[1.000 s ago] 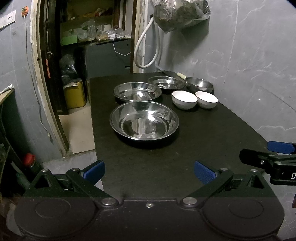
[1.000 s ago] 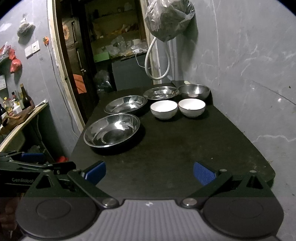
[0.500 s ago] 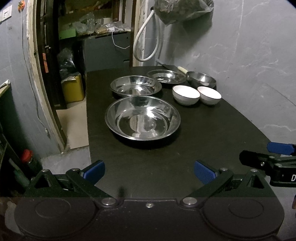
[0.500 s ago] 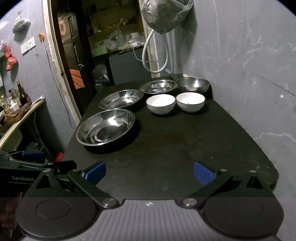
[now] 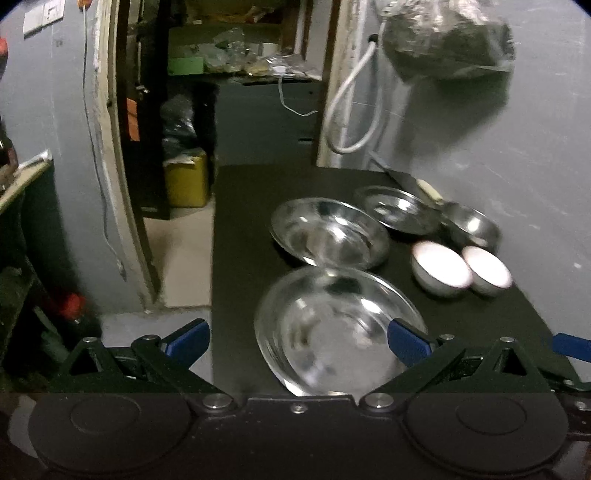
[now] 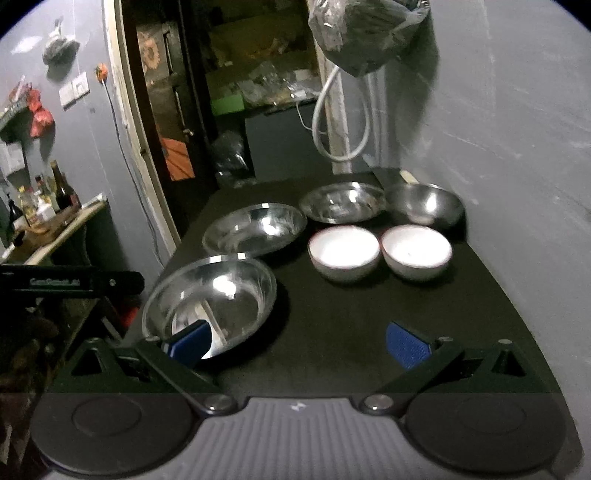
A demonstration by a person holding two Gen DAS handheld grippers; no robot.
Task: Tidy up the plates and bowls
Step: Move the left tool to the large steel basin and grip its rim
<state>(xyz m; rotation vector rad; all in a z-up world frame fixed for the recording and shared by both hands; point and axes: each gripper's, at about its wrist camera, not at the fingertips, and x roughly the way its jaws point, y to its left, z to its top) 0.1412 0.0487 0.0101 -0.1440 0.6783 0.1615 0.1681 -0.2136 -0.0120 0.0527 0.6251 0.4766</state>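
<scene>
On the black table (image 6: 351, 325) lie a near large steel plate (image 5: 332, 328) (image 6: 214, 295), a second large steel plate (image 5: 328, 230) (image 6: 255, 227) behind it, a smaller steel plate (image 5: 397, 214) (image 6: 341, 201), a steel bowl (image 5: 471, 225) (image 6: 424, 203) and two white bowls (image 5: 441, 273) (image 5: 487, 271) (image 6: 343, 251) (image 6: 415, 251). My left gripper (image 5: 297, 341) is open over the near plate's left rim. My right gripper (image 6: 297, 345) is open and empty just in front of the near plate.
A grey wall (image 6: 517, 147) runs along the table's right side. A plastic bag (image 6: 365, 33) and white hose (image 6: 332, 122) hang at the back. A doorway (image 5: 221, 110) opens behind; the floor drops off left of the table (image 5: 177, 258).
Both grippers have moved forward toward the dishes. The left one has swung left and now reaches over the near steel plate. Both stay open.
</scene>
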